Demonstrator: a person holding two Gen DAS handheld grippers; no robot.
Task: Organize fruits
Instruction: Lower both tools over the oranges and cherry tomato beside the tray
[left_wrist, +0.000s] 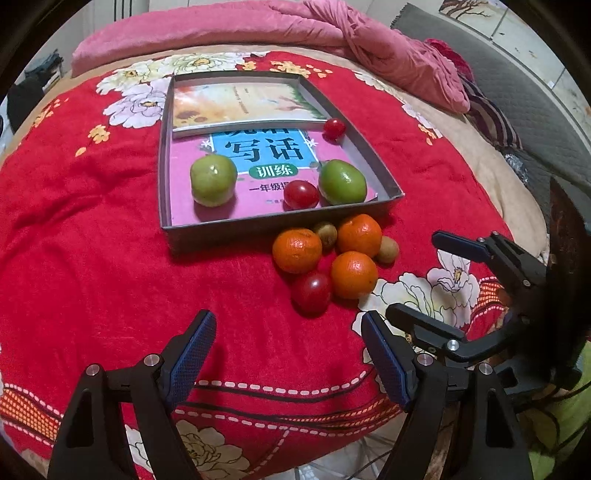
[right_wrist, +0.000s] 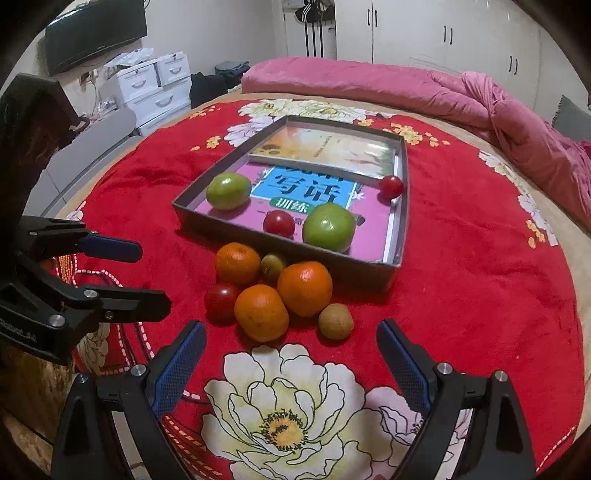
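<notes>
A grey tray (left_wrist: 280, 220) (right_wrist: 402, 206) lined with books lies on the red floral blanket. Inside it are two green fruits (left_wrist: 213, 180) (left_wrist: 342, 182) (right_wrist: 228, 191) (right_wrist: 328, 227) and two red tomatoes (left_wrist: 300, 194) (left_wrist: 334, 127). In front of the tray sits a cluster: three oranges (left_wrist: 296, 250) (left_wrist: 359, 235) (left_wrist: 354, 274) (right_wrist: 261, 312), a red tomato (left_wrist: 311, 293) (right_wrist: 221, 301) and two small brown fruits (left_wrist: 387, 249) (right_wrist: 335, 320). My left gripper (left_wrist: 288, 325) is open and empty just short of the cluster. My right gripper (right_wrist: 291, 334) is open and empty, right before the nearest orange.
The pink quilt (left_wrist: 369, 40) (right_wrist: 480, 96) is bunched along the far side of the bed. White drawers (right_wrist: 155, 85) and a dark screen (right_wrist: 96, 33) stand at the left wall. Each gripper shows in the other's view (left_wrist: 472, 291) (right_wrist: 122, 273).
</notes>
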